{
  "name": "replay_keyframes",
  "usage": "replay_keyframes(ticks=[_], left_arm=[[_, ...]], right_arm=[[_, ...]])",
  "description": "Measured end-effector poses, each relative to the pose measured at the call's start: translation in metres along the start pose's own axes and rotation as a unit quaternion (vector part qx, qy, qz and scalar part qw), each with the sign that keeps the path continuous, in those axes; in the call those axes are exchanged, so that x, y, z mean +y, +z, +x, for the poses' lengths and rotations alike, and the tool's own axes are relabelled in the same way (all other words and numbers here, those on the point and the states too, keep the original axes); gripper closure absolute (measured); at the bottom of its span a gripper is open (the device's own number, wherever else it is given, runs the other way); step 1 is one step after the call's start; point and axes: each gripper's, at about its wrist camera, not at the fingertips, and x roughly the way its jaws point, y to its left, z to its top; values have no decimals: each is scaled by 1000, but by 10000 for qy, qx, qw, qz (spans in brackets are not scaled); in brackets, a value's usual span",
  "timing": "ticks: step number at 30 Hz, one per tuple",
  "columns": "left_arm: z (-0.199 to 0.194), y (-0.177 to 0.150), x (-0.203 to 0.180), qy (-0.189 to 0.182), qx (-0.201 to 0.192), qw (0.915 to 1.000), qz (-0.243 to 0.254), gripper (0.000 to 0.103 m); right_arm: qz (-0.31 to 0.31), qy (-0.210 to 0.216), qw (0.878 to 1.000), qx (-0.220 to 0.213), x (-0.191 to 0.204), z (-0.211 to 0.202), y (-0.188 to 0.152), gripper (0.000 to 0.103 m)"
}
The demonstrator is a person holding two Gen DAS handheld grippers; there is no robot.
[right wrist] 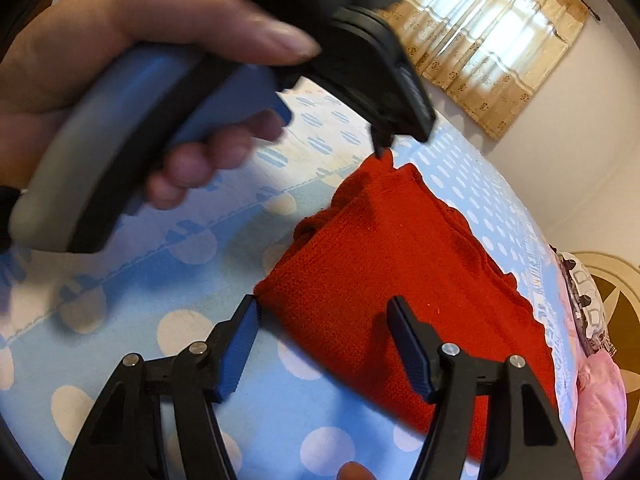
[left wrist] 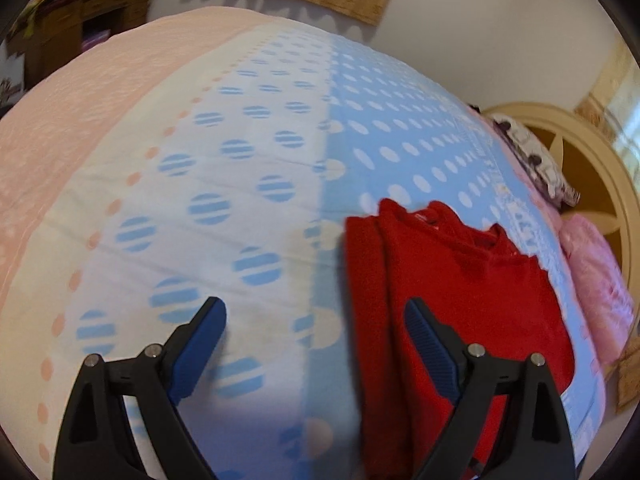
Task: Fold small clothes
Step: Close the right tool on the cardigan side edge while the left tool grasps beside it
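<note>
A red knit garment (left wrist: 460, 292) lies folded on the dotted bed sheet (left wrist: 248, 152). It also shows in the right wrist view (right wrist: 392, 280). My left gripper (left wrist: 316, 312) is open and empty above the sheet, its right finger over the garment's left part. My right gripper (right wrist: 322, 312) is open and empty, its jaws spread over the garment's near corner. The left gripper's body and the hand holding it (right wrist: 132, 92) fill the upper left of the right wrist view.
A pink pillow (left wrist: 596, 284) and a patterned pillow (left wrist: 536, 156) lie at the bed's right end by a cream headboard (left wrist: 592, 168). A wooden dresser (left wrist: 80, 20) stands at the far left. Curtains (right wrist: 488, 36) hang on the wall.
</note>
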Motion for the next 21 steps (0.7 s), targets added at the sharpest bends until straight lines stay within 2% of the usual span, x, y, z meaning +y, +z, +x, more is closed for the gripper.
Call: replay_keyframes(ticks=[6,12,15,17,21], left_arm=[[18,4,-22,118,60,9992,383,10],[31,4,-34,286,57,9972,689,10],[35,2,-38,378,62,9954,876,10],[38,1,-40,404,65,9944,978,12],[40,-1,-42,399,45,9925,1157,18]], right_arm=[[-6,-96,10000,-27,0,3,-1,39],[-117,-156,9998,-63,8,4,-3,49],[-207,-183,9996,-68,13,4,-1,58],[-240,-187,9995,-64,16,5,-1,65],[-229,-174,9996,-42,17,6,0,71]])
